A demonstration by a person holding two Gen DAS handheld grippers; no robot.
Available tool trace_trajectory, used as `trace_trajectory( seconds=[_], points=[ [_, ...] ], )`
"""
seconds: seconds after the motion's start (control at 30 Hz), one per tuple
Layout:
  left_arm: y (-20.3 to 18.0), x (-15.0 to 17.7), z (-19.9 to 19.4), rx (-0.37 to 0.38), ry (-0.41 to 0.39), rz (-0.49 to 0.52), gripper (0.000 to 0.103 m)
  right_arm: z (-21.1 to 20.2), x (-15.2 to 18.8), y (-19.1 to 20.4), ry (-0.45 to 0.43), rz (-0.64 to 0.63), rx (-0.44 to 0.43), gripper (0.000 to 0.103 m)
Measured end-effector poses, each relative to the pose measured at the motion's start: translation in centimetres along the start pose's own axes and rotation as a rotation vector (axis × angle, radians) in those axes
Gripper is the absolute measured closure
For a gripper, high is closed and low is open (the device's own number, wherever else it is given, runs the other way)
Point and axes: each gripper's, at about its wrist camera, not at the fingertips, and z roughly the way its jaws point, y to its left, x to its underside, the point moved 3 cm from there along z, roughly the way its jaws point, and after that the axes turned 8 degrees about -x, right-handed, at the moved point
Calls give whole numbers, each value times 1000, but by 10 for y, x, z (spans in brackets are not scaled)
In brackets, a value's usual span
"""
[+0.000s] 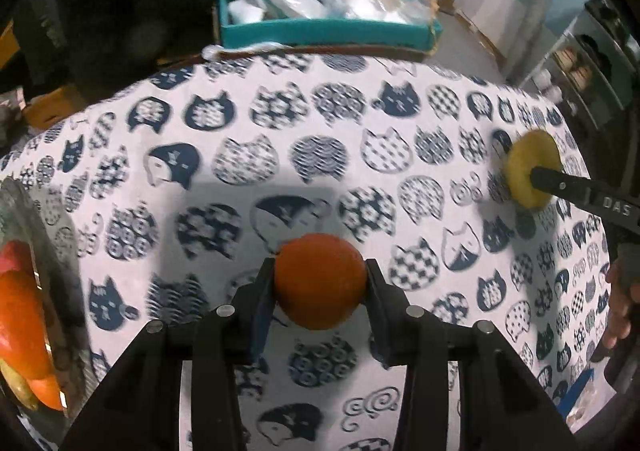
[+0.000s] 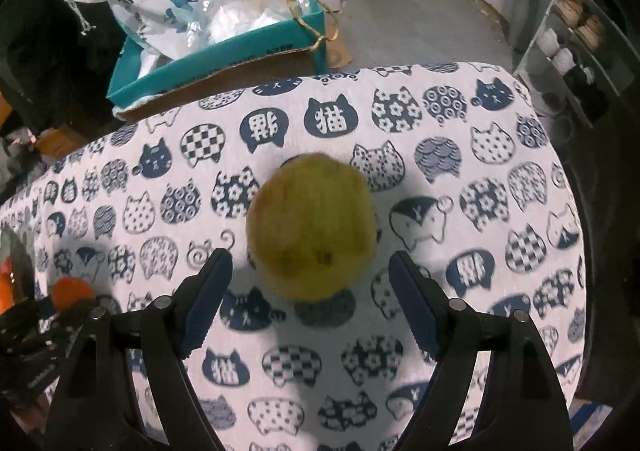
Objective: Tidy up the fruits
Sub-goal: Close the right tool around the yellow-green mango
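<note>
**One fruit gripped, one still loose — where it could slip**

Taking the orange (image 1: 320, 281) as the landmark and reading the left wrist view from left to right: far to its left, at the frame edge, sits a dish (image 1: 52, 251) already holding orange and red fruit. The orange itself is pinched between the pads of the left claw (image 1: 320, 283), which is closed on its sides over the cat-print surface (image 1: 280, 155). Because the fruit is round and smooth and the pads meet it only at two small patches, I judge that a quick swing toward the dish could let it roll out and drop onto the cloth.

Well to the right of the orange lies the yellow-green fruit (image 2: 314, 225), resting on the surface. The right claw (image 2: 310, 301) hangs over it with jaws spread, not touching — the fruit sits just ahead of the fingertips, not fully between them. It looks nearly as wide as the gap, so closing from here might catch only its near side and push it away, toward the far edge of the surface.

The view is motion-blurred, so exact contact is hard to confirm.
</note>
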Motion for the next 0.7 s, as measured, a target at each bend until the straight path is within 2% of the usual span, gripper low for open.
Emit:
trace_trajectory(
  seconds=[0.3, 0.4, 0.7],
  points=[
    [24, -4, -3, -9, -8, -31, 60, 29, -14, -4, 29, 27, 0, 23],
    [30, -3, -5, -9, -10, -41, 60, 35, -15, -5, 41, 29, 10, 28],
    [44, 0, -22, -7, -40, -53, 60, 29, -2, 3, 16, -12, 61, 30]
  ],
)
